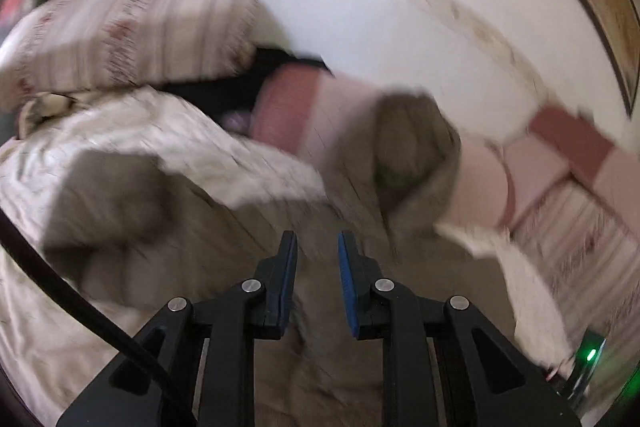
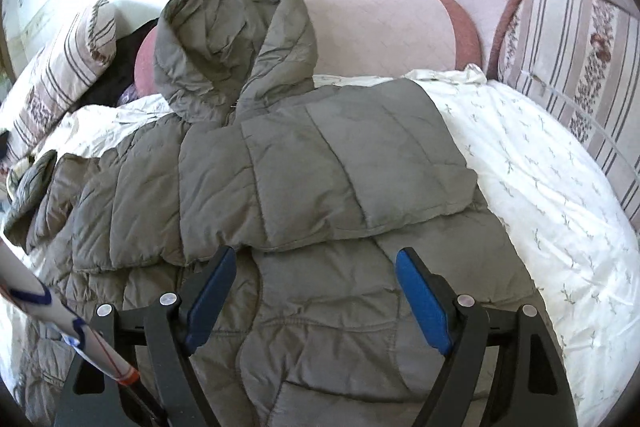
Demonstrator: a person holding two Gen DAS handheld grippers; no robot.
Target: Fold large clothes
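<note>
Grey-green quilted hooded puffer jacket (image 2: 280,179) spread on the white patterned bedsheet (image 2: 540,195), one sleeve already laid across its chest.

Left gripper (image 1: 317,247) hovers narrowly parted, empty; right gripper (image 2: 316,263) spread wide, empty. Likely light, puffy, springy and slick: pinch seams or hem. Striped cushions (image 2: 576,67) bound the right; bare sheet lies between.

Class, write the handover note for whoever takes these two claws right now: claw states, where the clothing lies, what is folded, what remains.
Left claw: slightly open, holding nothing, above the jacket; its view is blurred.
Right claw: wide open, empty, over the jacket's middle.
Grey puffer jacket: spread on the white quilt, hood toward the pink bolster.
Done: one sleeve is folded across the chest.
Left: the other sleeve, bunched at the side, then the body folds.
</note>
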